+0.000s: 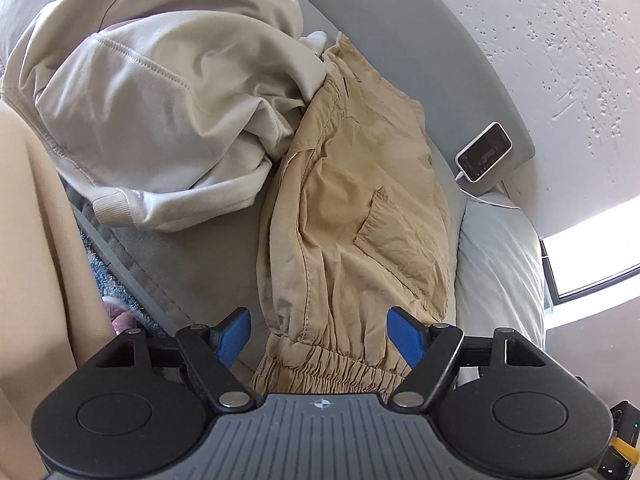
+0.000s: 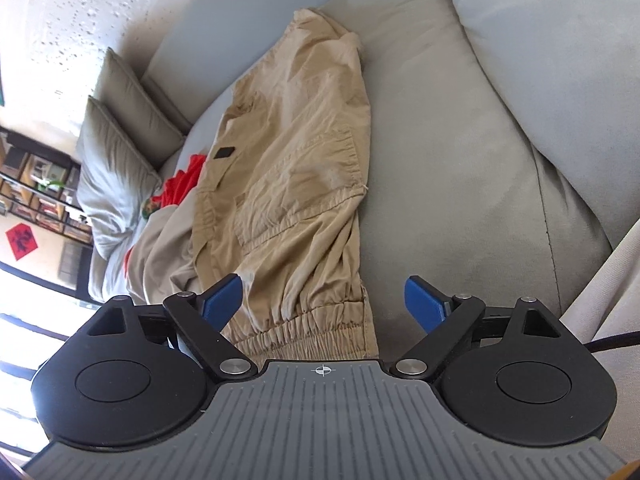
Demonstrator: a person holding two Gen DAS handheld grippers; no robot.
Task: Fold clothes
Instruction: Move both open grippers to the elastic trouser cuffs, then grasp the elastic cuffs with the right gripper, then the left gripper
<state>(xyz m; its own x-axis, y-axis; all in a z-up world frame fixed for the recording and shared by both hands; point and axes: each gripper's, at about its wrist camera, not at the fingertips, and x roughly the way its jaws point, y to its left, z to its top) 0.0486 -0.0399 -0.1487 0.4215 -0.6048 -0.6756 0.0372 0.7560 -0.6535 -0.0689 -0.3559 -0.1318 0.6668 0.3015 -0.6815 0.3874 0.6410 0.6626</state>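
Tan cargo trousers (image 1: 352, 216) lie folded lengthwise on a grey sofa, elastic cuffs toward me. My left gripper (image 1: 319, 334) is open just above the cuff end, its blue pads apart on either side of the fabric and not pressing it. In the right wrist view the same trousers (image 2: 288, 184) stretch away from me, and my right gripper (image 2: 324, 304) is open over the gathered cuff (image 2: 304, 332), nothing pinched. A cream sweatshirt (image 1: 160, 120) lies crumpled to the left, overlapping the trousers' far end.
A white phone (image 1: 485, 152) on a cable rests on the sofa arm. Grey cushions (image 2: 120, 152) stand at the far end, with a red garment (image 2: 184, 184) beside them. The sofa's back cushion (image 2: 520, 80) rises on the right. A person's beige-clad leg (image 1: 36, 260) fills the left edge.
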